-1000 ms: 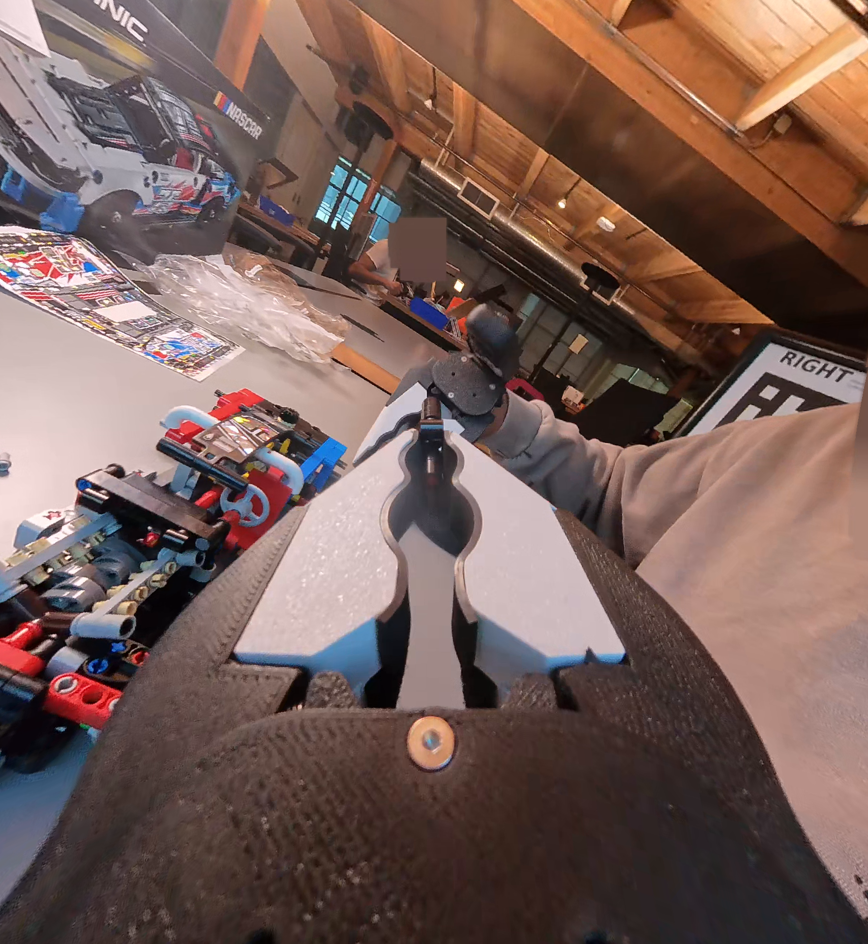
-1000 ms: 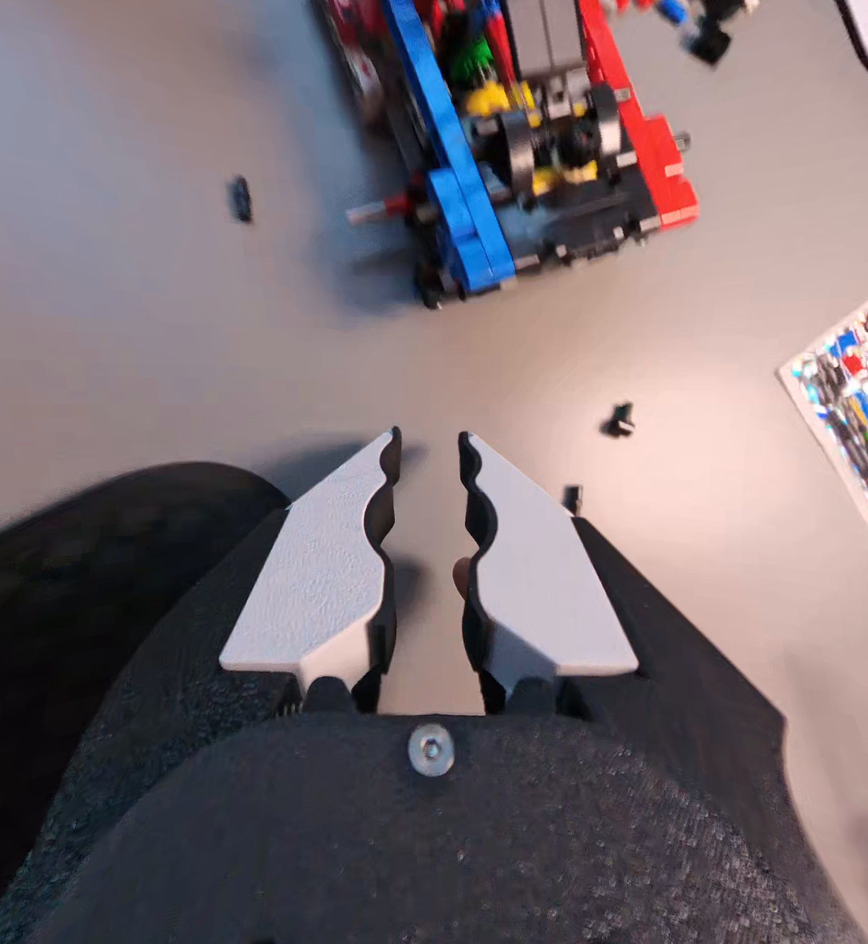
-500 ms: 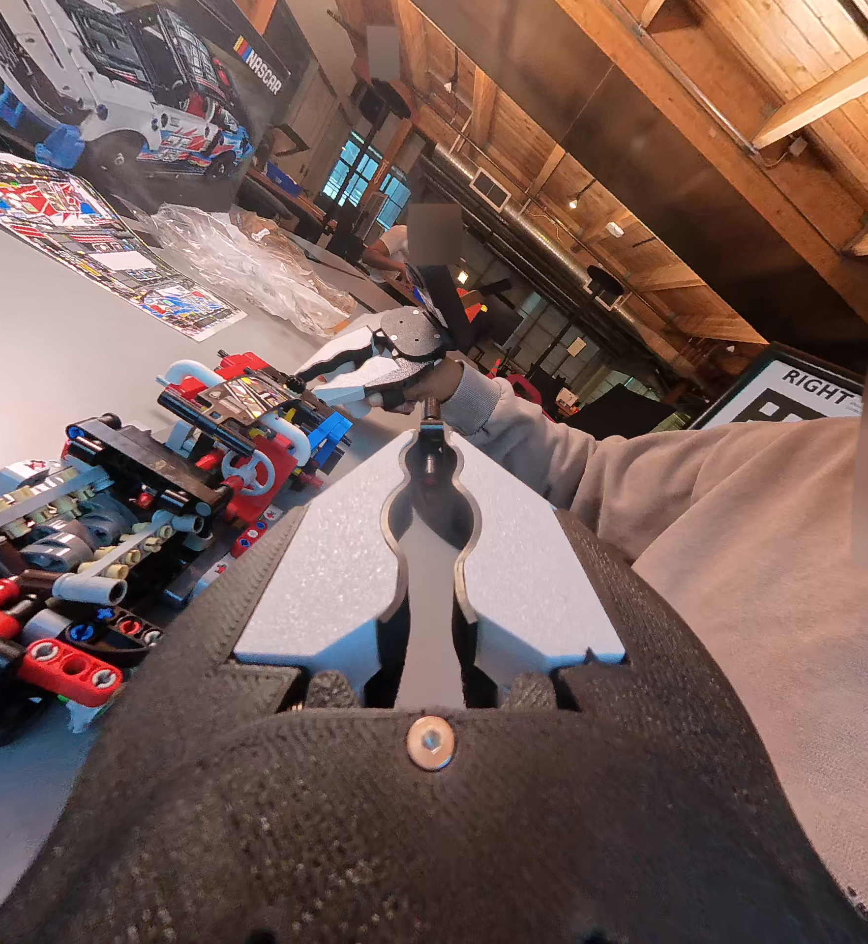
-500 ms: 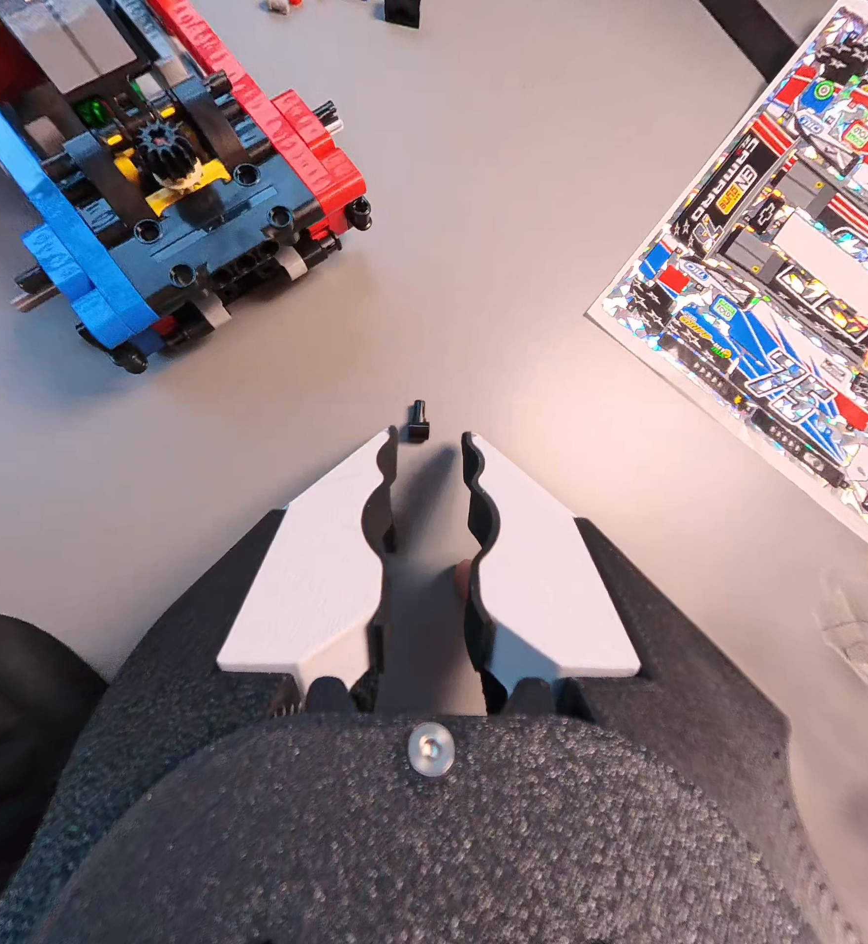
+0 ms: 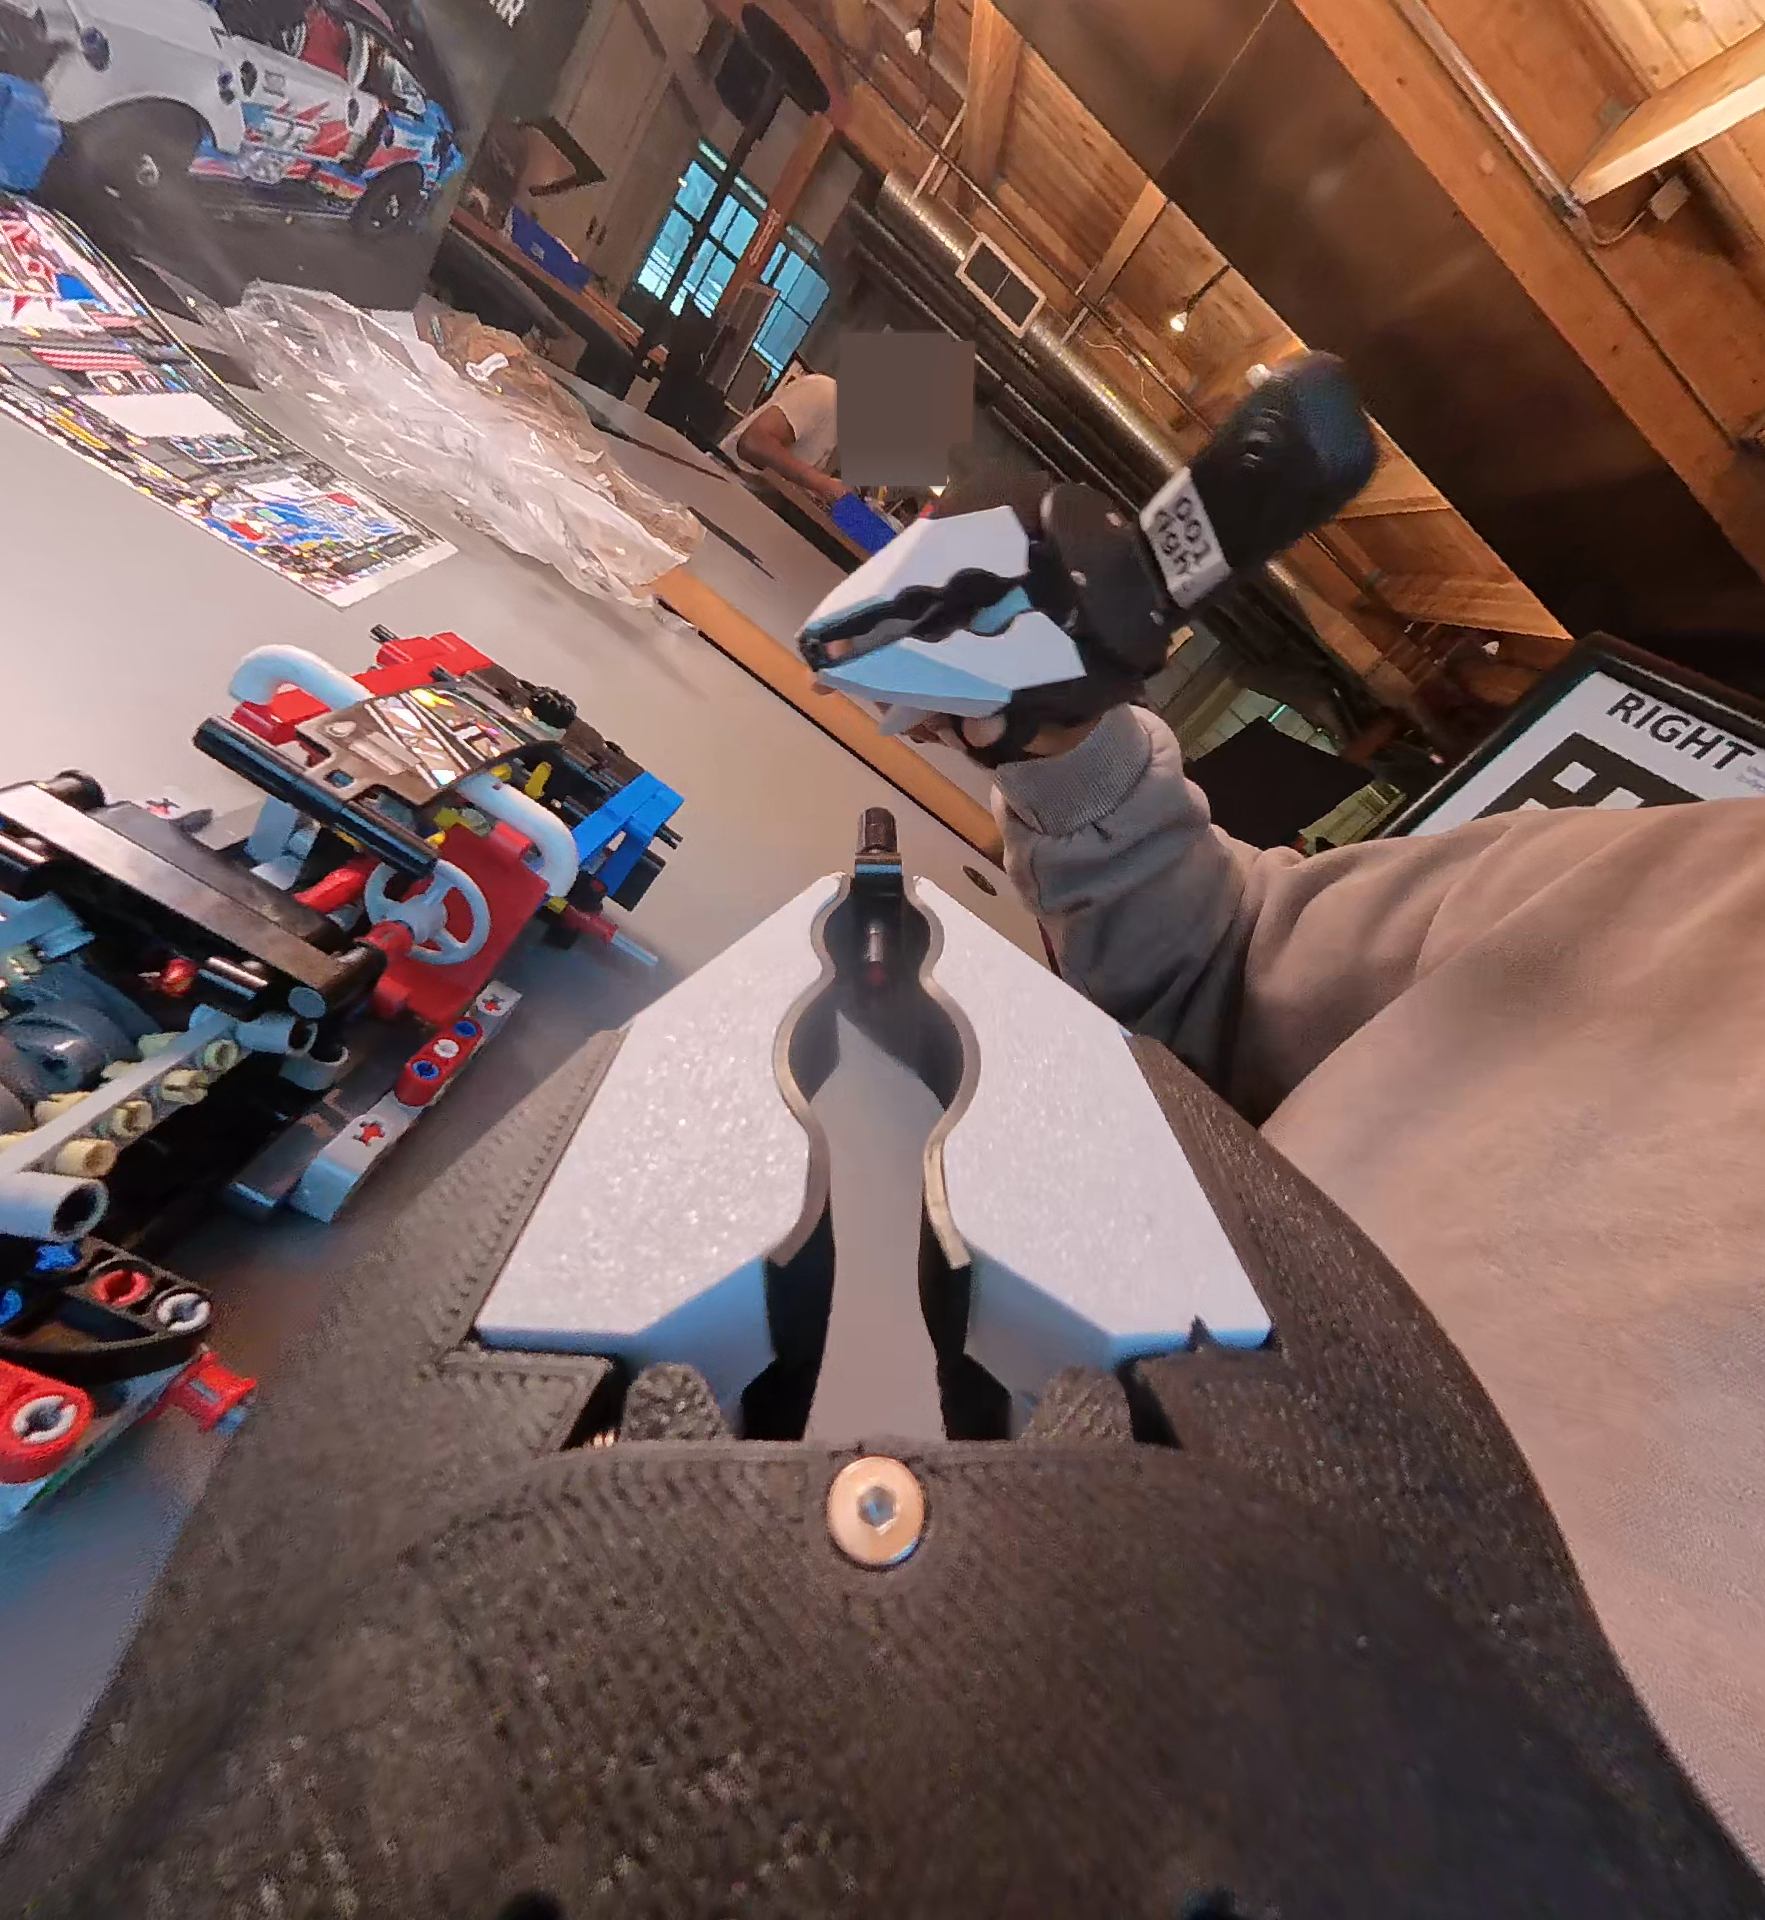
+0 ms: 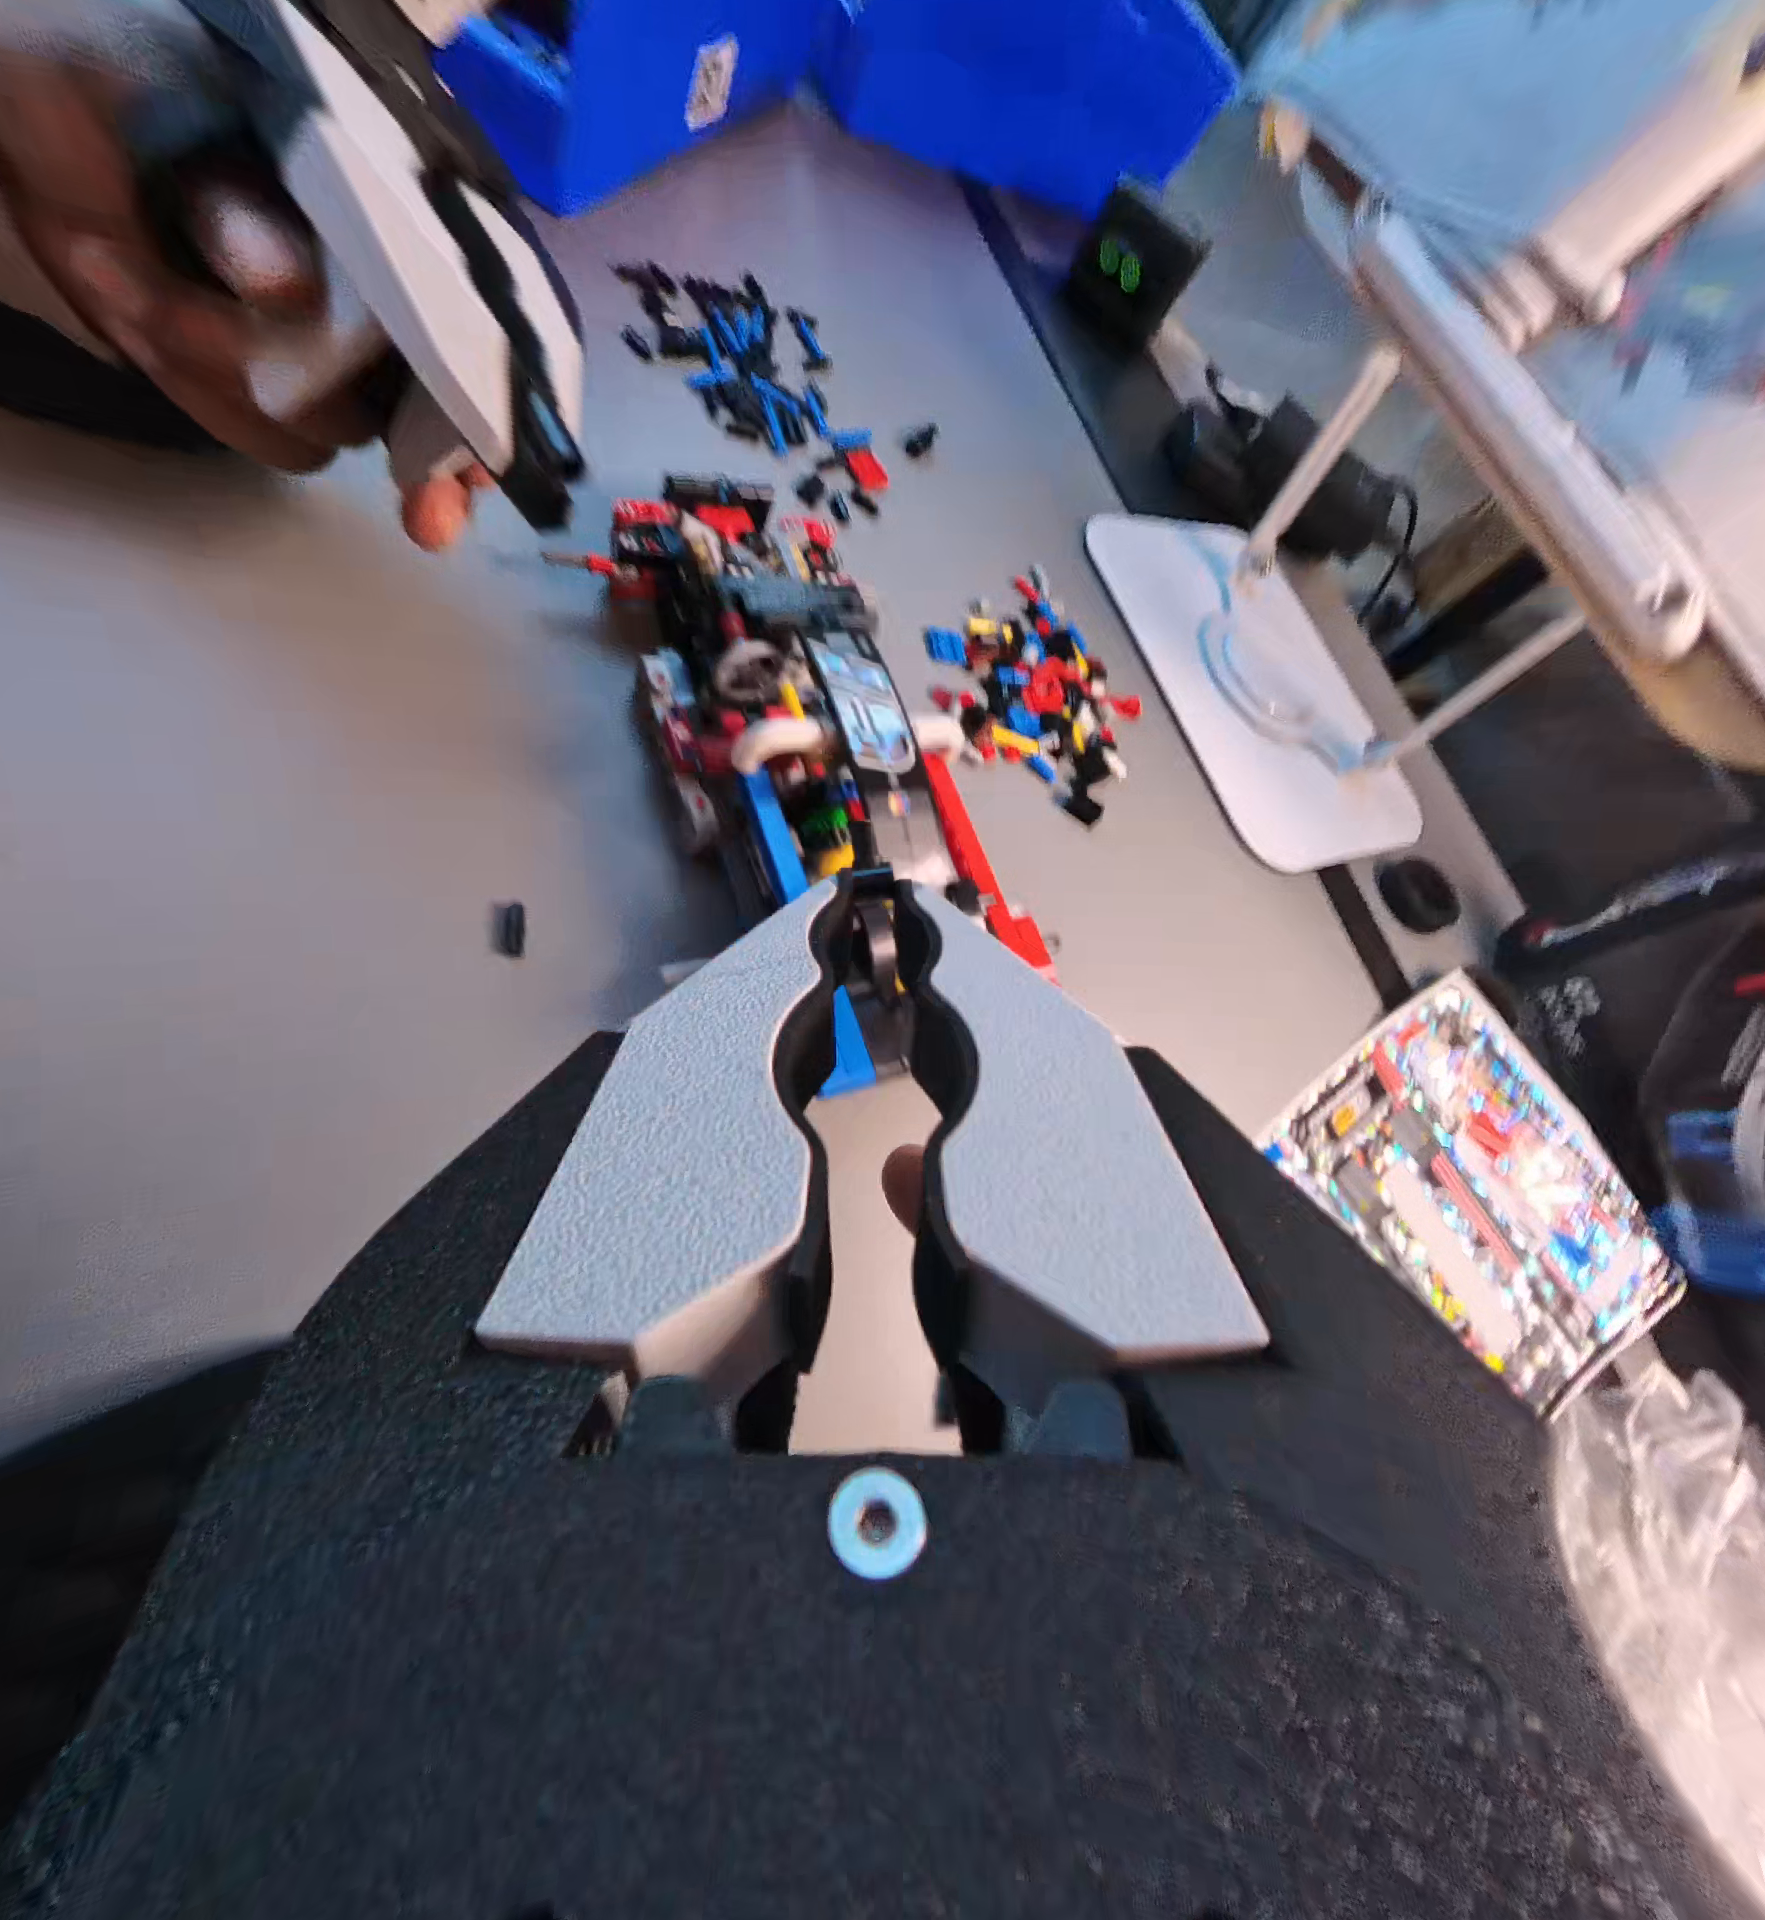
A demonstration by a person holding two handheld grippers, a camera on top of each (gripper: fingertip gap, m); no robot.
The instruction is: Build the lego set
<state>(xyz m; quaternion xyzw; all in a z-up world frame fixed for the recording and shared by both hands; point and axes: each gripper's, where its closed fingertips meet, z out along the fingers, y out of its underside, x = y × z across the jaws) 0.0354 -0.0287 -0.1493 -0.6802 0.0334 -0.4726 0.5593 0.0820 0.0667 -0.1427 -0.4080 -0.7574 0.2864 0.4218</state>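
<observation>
the left gripper [image 5: 876, 883] is closed on a small black pin [image 5: 875, 836], which sticks out past its fingertips and is held up off the grey table [image 5: 78, 623]. farther off in the left wrist view, the right gripper [image 5: 818, 646] is raised in the air on a hand in a grey sleeve [image 5: 1117, 862], with its fingers nearly together. in its own view the right gripper [image 6: 873, 883] is closed on a small dark piece [image 6: 876, 940] pinched near its tips; blur hides what kind of piece it is.

the half-built lego car [image 5: 265, 935] stands on the table to the left of the left gripper, with red and blue side beams, a white steering wheel and a shiny panel on top. in the right wrist view the same car [image 6: 784, 717] lies straight ahead of the right gripper, lengthwise away from it. just beside the car sits a pile of mixed loose pieces [image 6: 1029, 691], and beyond it a second scatter of mostly black and blue pieces [image 6: 753, 358]. one small black piece [image 6: 510, 928] lies alone on the table, well apart from the car.

a shiny sticker sheet [image 6: 1470, 1184] rests near the table edge, with crumpled clear plastic bags [image 5: 462, 457] next to it. the set's box [image 5: 182, 125] stands behind the sheet. blue bins [image 6: 826, 94] stand at the far end of the table.
</observation>
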